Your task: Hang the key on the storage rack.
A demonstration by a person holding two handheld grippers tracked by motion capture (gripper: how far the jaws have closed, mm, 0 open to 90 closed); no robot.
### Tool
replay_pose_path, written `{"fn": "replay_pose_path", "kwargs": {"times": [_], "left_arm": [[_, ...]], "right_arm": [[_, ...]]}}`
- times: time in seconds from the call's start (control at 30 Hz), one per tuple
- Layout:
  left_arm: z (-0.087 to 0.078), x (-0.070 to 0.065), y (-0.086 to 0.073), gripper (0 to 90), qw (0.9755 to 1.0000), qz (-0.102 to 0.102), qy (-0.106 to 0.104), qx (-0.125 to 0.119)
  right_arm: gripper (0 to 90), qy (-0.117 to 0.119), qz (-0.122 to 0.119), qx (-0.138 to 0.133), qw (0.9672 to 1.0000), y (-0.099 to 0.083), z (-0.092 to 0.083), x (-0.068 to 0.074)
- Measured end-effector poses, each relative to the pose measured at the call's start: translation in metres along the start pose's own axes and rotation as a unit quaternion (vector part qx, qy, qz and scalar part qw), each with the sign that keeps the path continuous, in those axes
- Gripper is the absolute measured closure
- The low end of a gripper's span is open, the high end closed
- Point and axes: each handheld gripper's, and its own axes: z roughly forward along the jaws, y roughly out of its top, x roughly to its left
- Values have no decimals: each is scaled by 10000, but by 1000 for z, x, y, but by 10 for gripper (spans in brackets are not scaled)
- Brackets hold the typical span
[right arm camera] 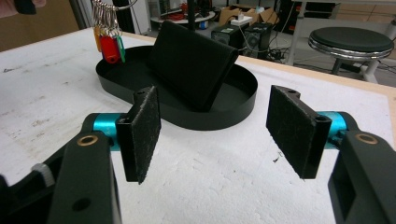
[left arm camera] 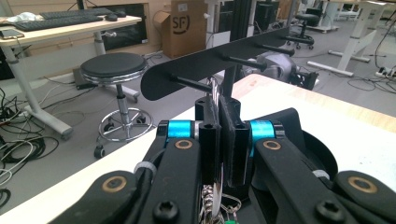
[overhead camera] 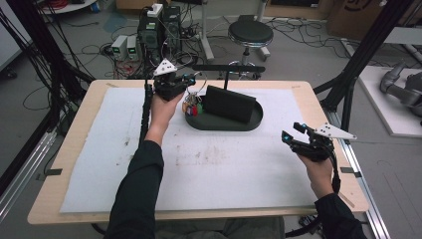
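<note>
Seen from above, the right hand-held gripper [overhead camera: 292,132] hovered nearest, at about four o'clock over the white-padded counter [overhead camera: 124,174], its jaws spread wide and holding nothing. Its own view showed both black pads apart, with bare counter between them.

Farther off, at about eleven o'clock, the left hand-held gripper [overhead camera: 185,81] had its jaws pressed together, pinching the metal ring of a bunch of keys [overhead camera: 193,106]. The bunch dangled over the left end of an oval black tray [overhead camera: 249,124]. It looked like several silvery keys on a ring, with a red tag, a green tag and an orange one.

The step in hand seemed to be hanging the keys on the rack. In the left gripper view, the black rack bar [left arm camera: 187,74] with its row of pegs [left arm camera: 189,84] stood just beyond the jaws. The next move probably called for threading the ring over a peg, then releasing.

A dark upright panel [overhead camera: 230,103] stood in the tray.
</note>
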Motion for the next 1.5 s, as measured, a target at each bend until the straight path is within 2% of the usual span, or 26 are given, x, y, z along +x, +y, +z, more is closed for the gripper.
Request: {"fn": "replay_pose_path", "kwargs": {"times": [0.5,0.8,0.93,1.07,1.13,1.2,1.3,1.5], "left_arm": [[3,2,-3,858,9999,-67,145,33],[4,3,-4,834,9994,-117,316,117],[-2,4,-3,706,9980,-154,609,62],[-10,2,-4,612,9973,-190,711,58],[-15,-1,-5,530,9966,-190,797,67],[-22,-5,-5,457,9966,-169,798,77],[-35,-14,-8,398,9970,-143,752,64],[-69,-37,-23,342,9985,22,549,-30]], "right_arm": [[359,5,14,1,10000,0,0,-1],[359,10,37,-7,10000,0,2,-2],[359,21,22,-9,10000,0,3,-2],[359,14,29,-19,10000,0,4,-3],[359,12,55,-23,10000,0,4,-3],[358,7,55,-20,10000,0,3,-3],[358,-17,45,-32,10000,0,3,-3],[358,-37,22,-30,10000,0,4,-3]]}}
